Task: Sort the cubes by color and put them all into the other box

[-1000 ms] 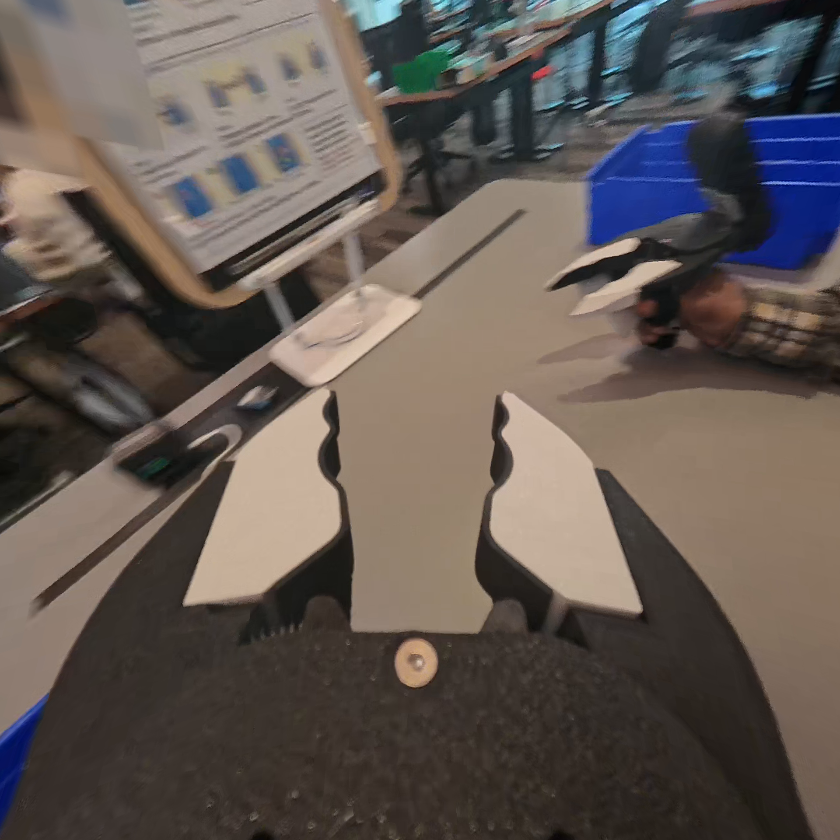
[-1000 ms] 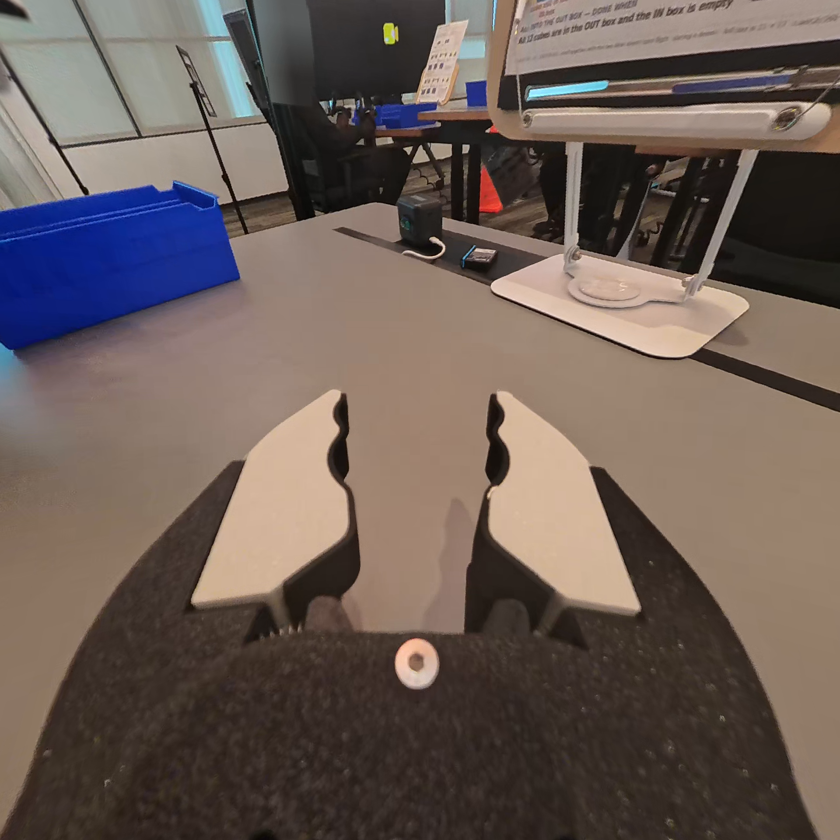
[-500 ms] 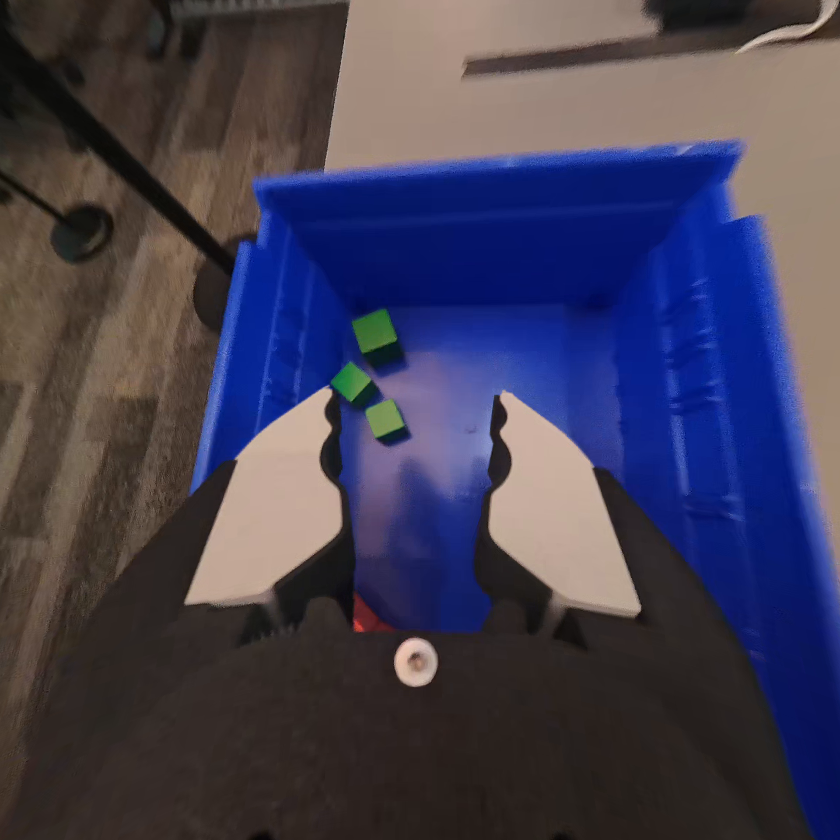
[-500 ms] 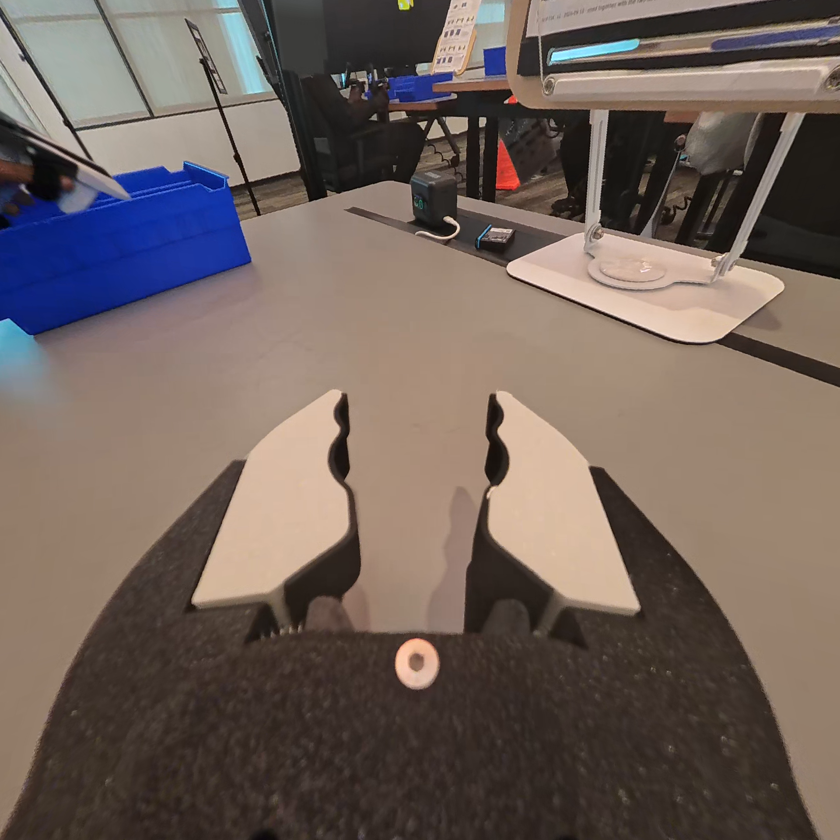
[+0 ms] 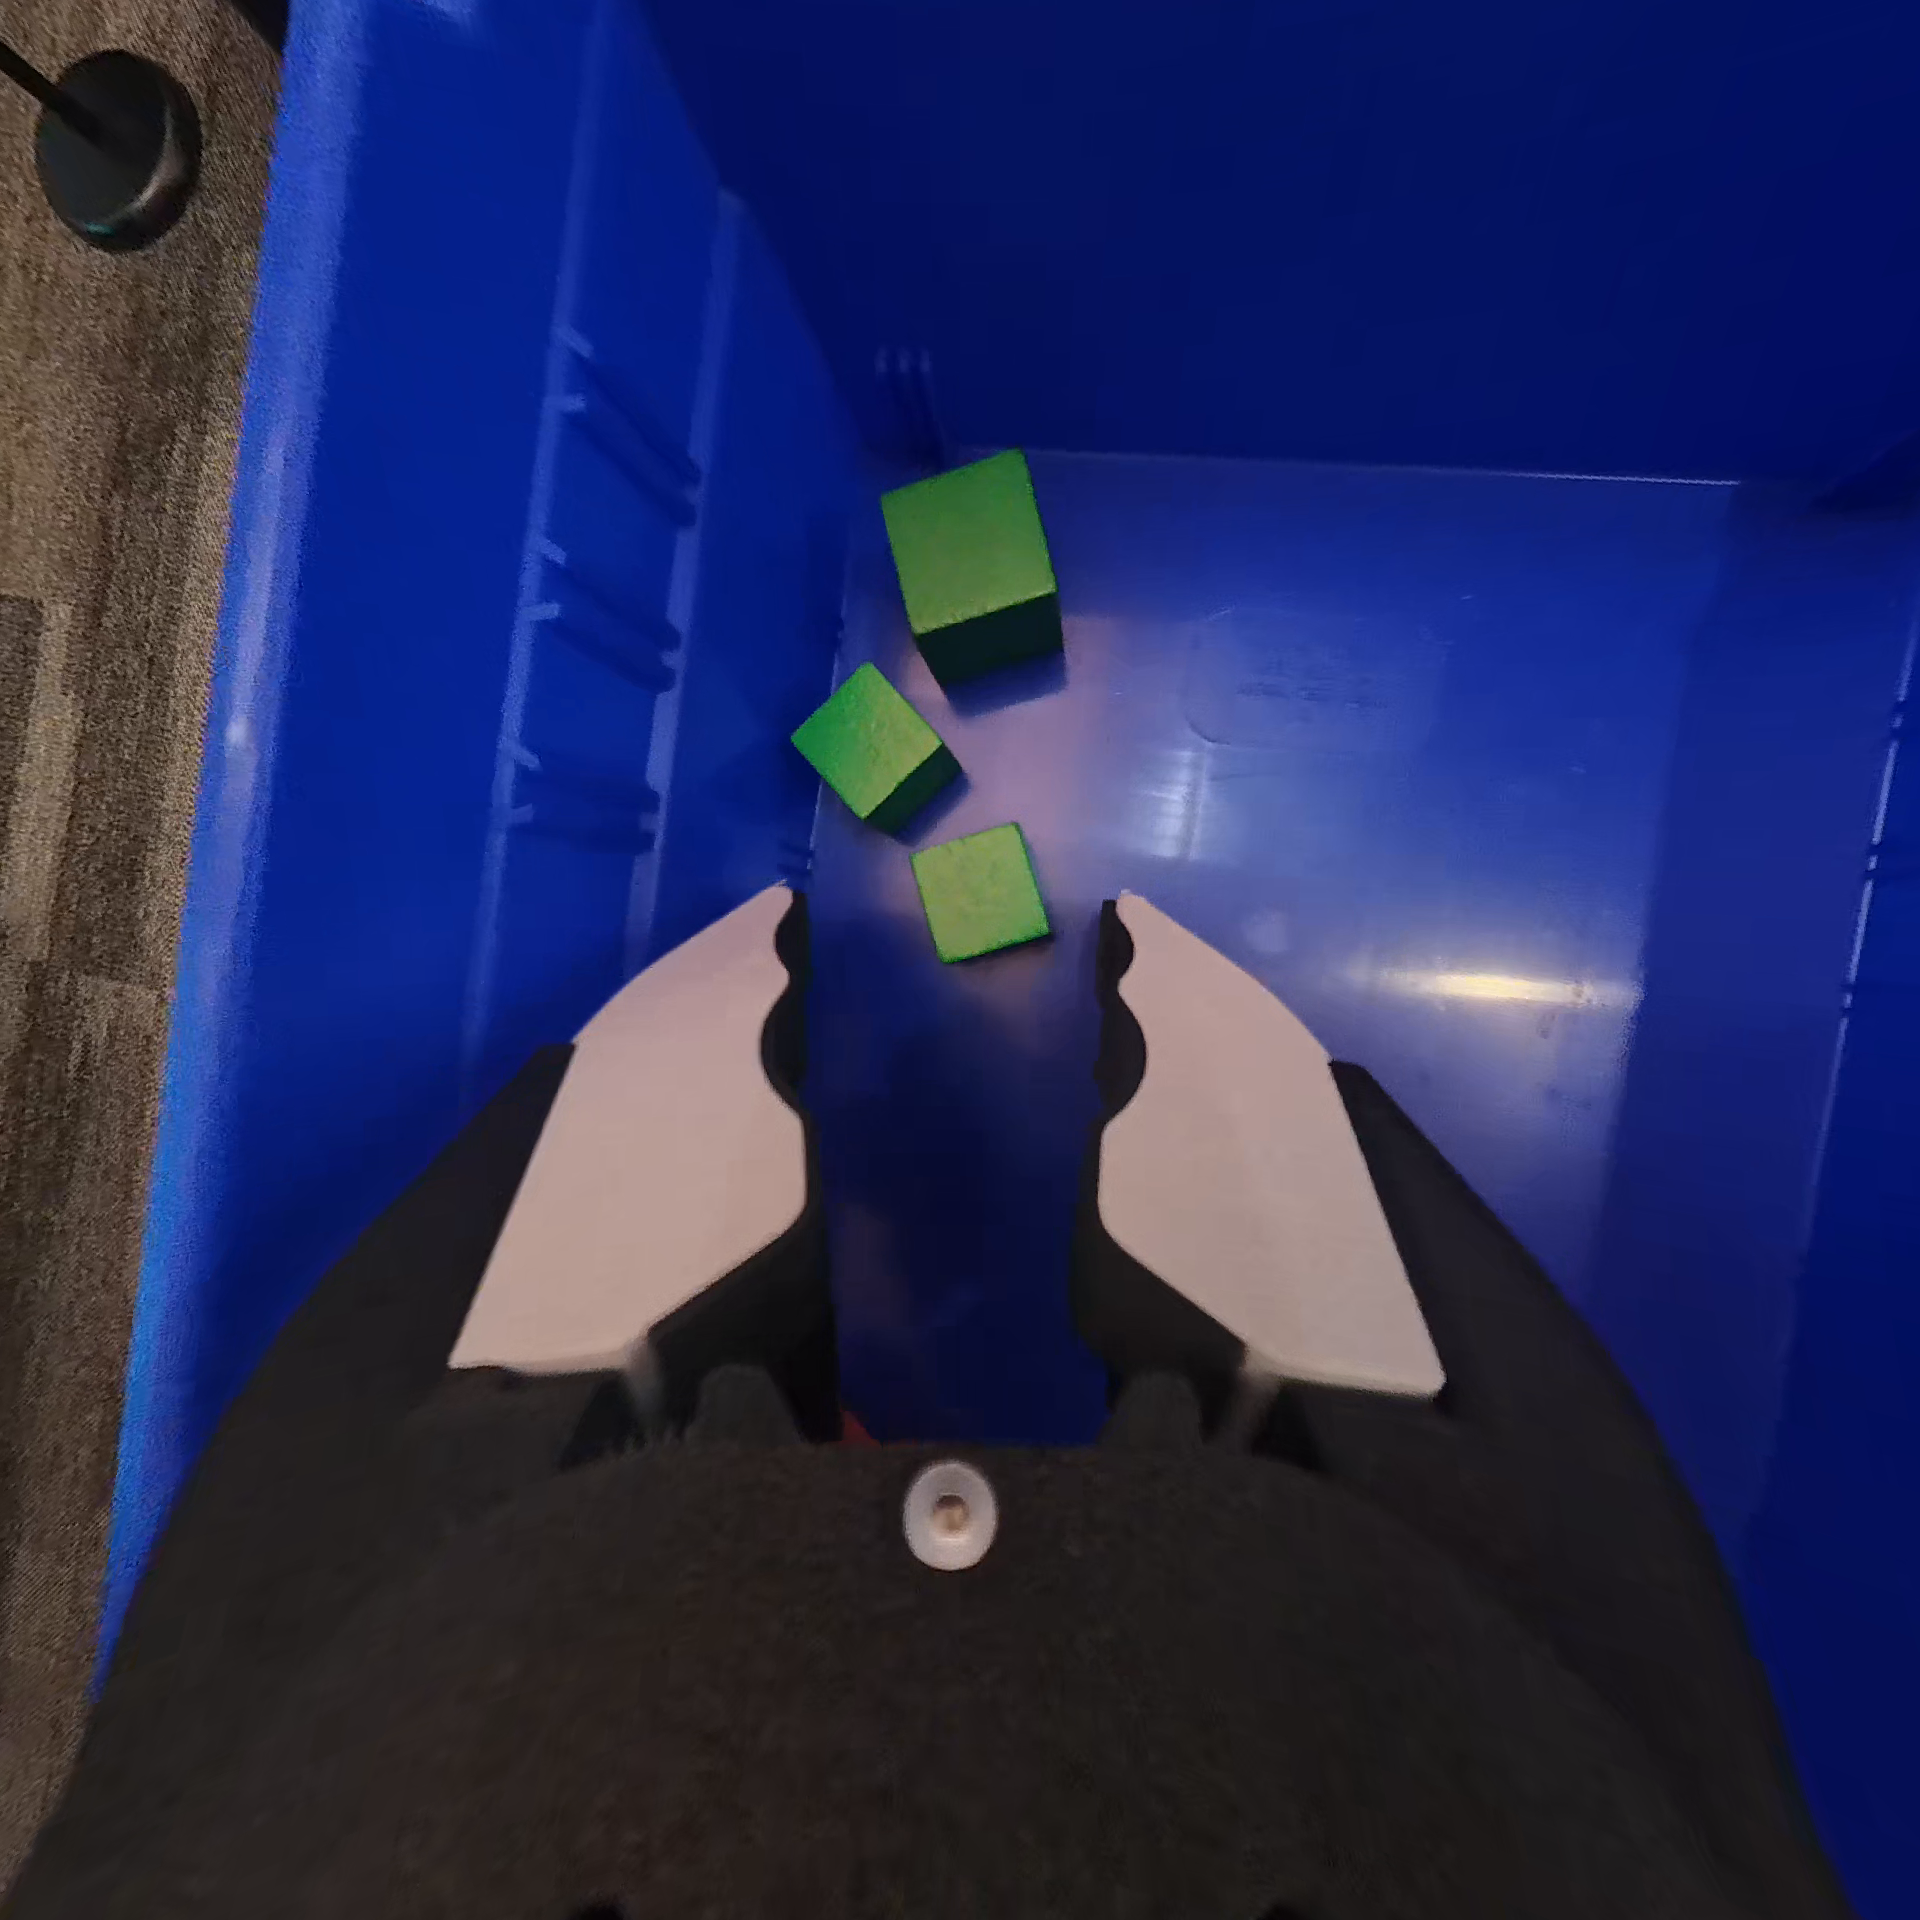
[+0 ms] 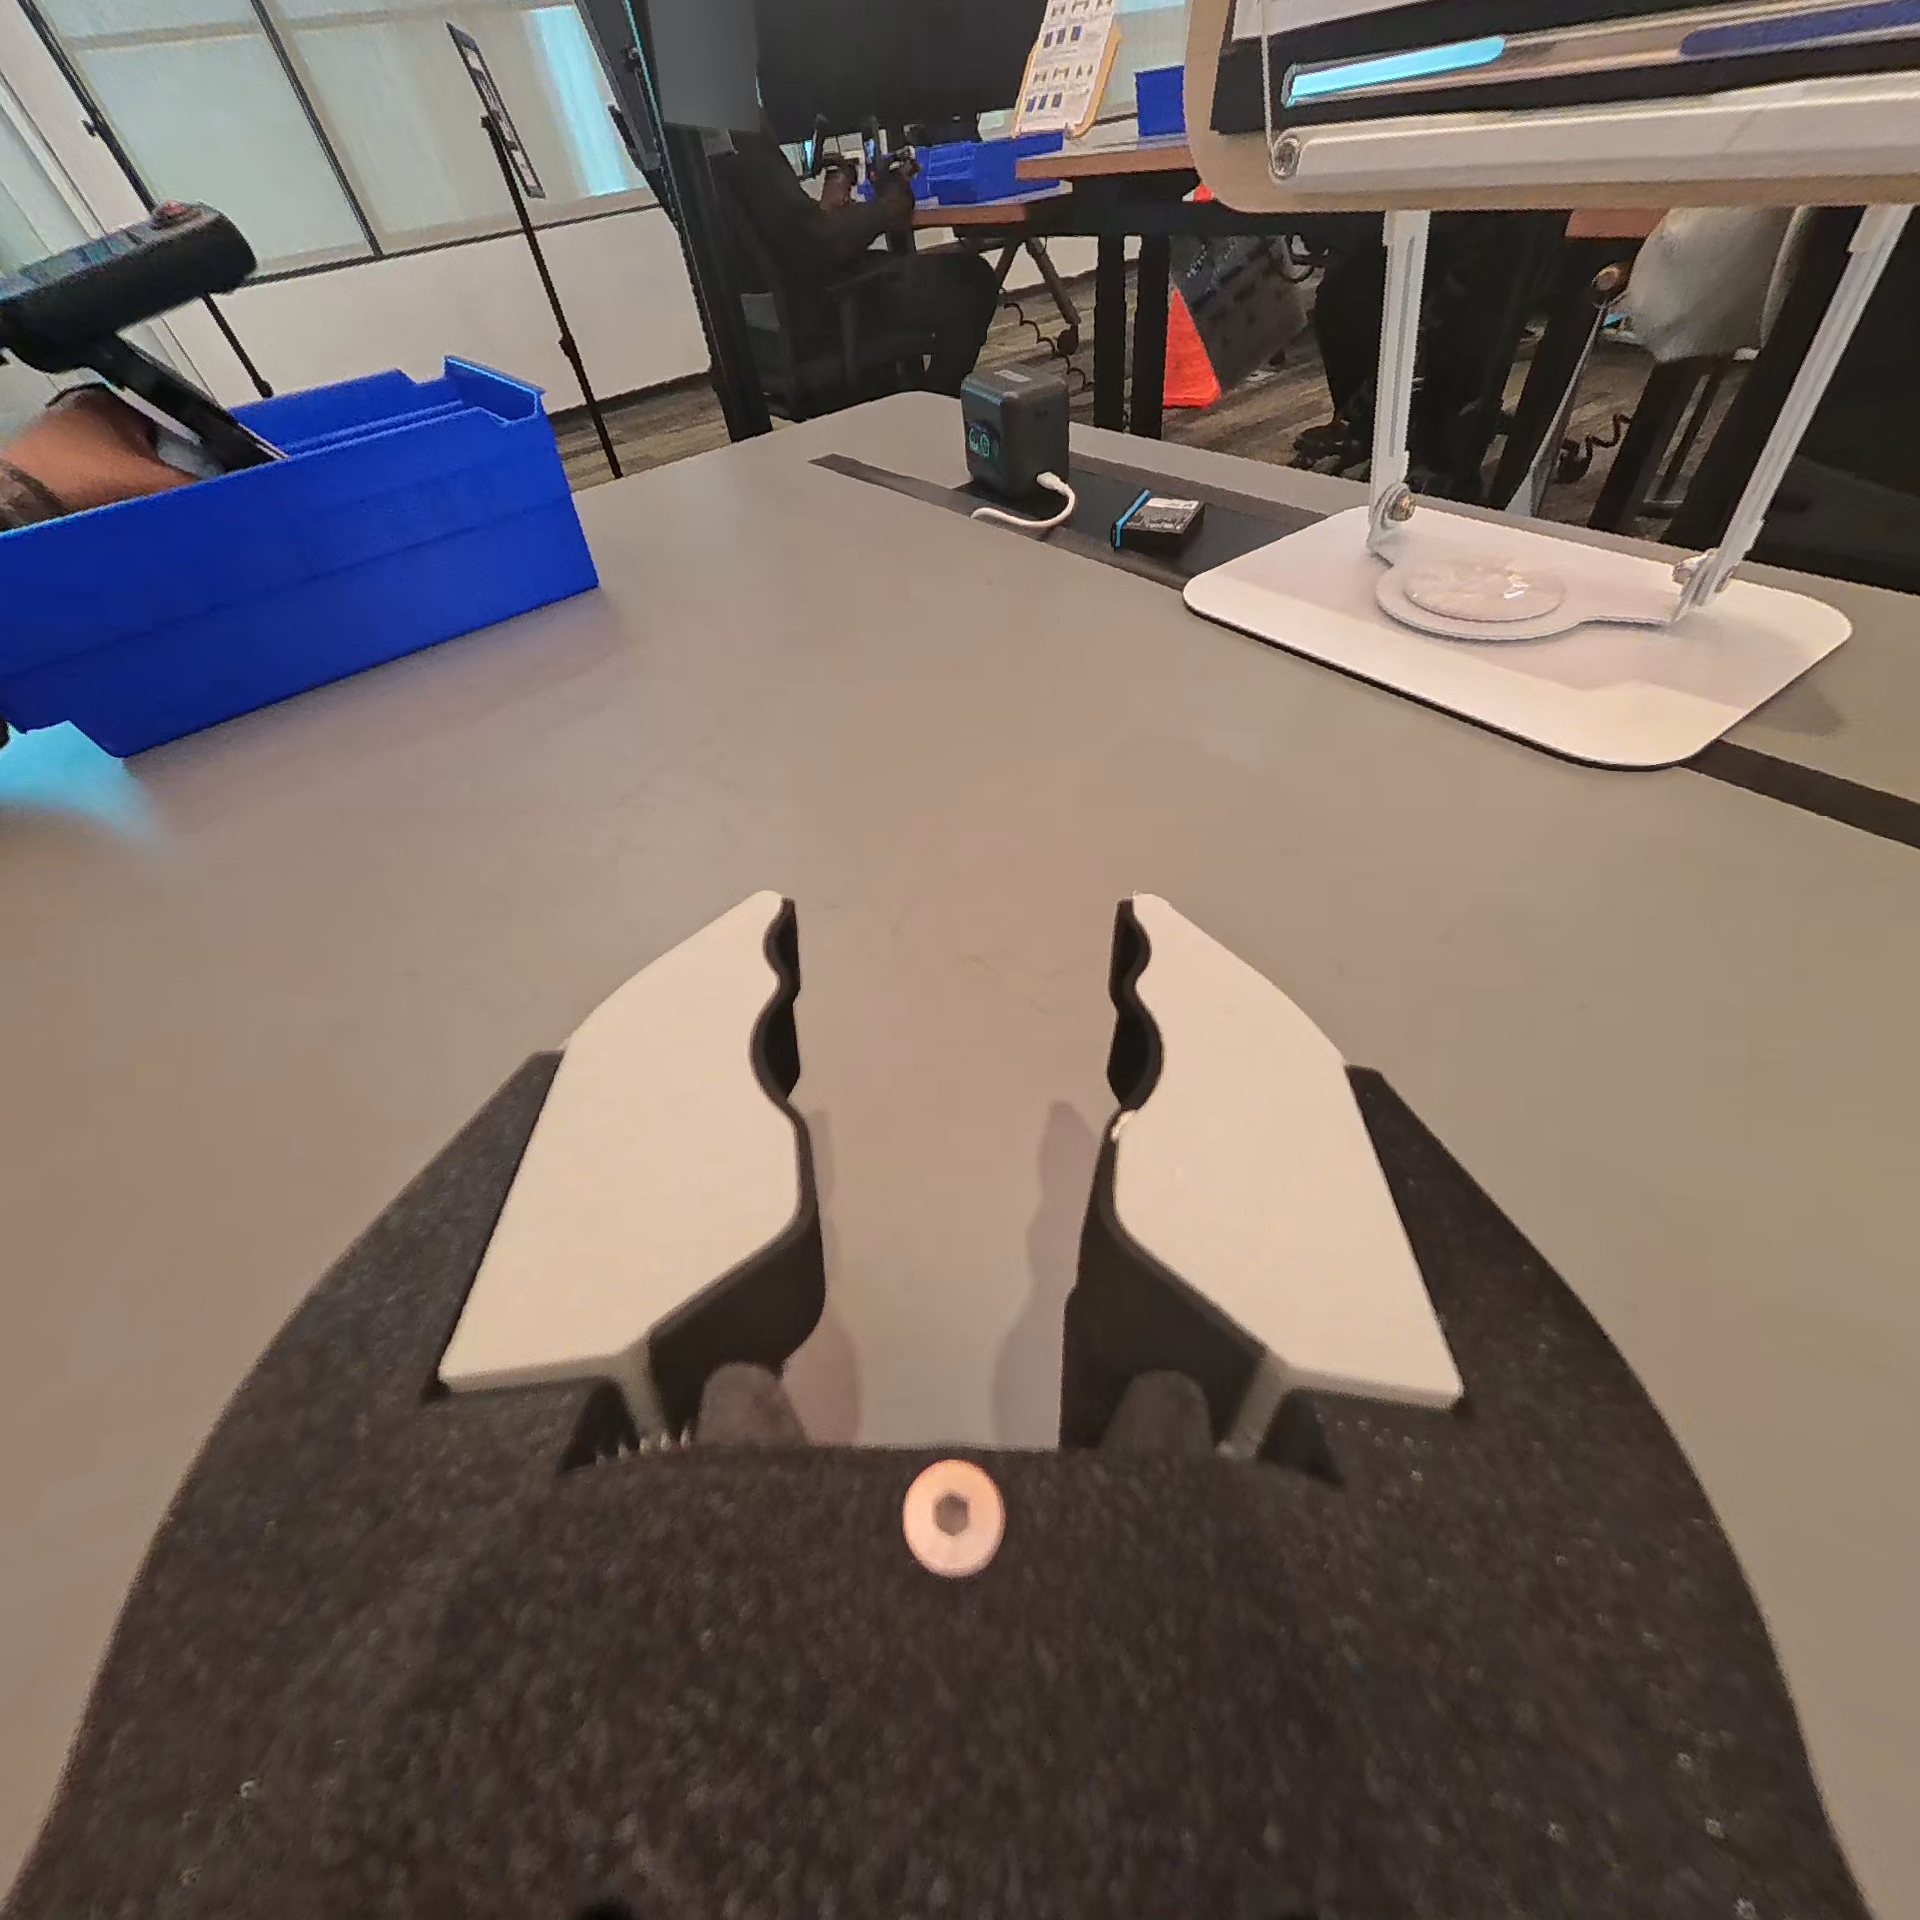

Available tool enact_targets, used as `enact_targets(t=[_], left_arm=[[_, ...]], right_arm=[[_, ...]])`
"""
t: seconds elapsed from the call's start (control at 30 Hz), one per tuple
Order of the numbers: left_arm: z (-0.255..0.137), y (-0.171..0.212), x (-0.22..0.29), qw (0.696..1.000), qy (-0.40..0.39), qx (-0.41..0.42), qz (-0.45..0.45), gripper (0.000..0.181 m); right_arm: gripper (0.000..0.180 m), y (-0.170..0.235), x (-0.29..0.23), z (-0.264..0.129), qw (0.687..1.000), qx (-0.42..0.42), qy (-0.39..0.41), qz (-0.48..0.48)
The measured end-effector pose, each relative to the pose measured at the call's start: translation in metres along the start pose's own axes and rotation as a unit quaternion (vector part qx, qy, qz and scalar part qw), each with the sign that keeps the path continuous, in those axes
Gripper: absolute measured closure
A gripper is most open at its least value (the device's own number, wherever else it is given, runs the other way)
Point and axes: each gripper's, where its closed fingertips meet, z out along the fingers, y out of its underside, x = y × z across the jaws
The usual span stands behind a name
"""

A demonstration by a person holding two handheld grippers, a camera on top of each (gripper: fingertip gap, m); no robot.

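In the left wrist view my left gripper (image 5: 951, 909) is open and empty, pointing down into a blue box (image 5: 416, 727). Three green cubes lie on the box floor near its left wall: a far one (image 5: 966, 545), a middle one (image 5: 868, 743), and a near one (image 5: 977, 888) just beyond and between my fingertips. A sliver of something red (image 5: 854, 1429) shows under the gripper base. In the right wrist view my right gripper (image 6: 956, 909) is open and empty over the grey table (image 6: 935, 727). The blue box (image 6: 301, 561) stands at the left with the left gripper (image 6: 114, 312) reaching into it.
A white stand base (image 6: 1517, 634) holding a board sits on the table at the right. A small dark charger (image 6: 1013, 431) with a white cable and a small black box (image 6: 1164, 516) lie on a black strip at the table's far edge. Carpet floor (image 5: 94, 831) lies left of the box.
My left gripper swung from over the table to above the blue box, then lowered into it toward the green cubes. My right gripper shifted slightly and stayed open.
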Motion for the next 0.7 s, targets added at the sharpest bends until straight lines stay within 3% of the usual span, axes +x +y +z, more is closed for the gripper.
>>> enact_targets(t=[0.7], left_arm=[[0.0058,0.0029,0.0068,1.0,0.019,-0.005,-0.002,0.132]], right_arm=[[0.123,0.0033,0.0001,0.002,1.0,-0.005,-0.006,0.009]])
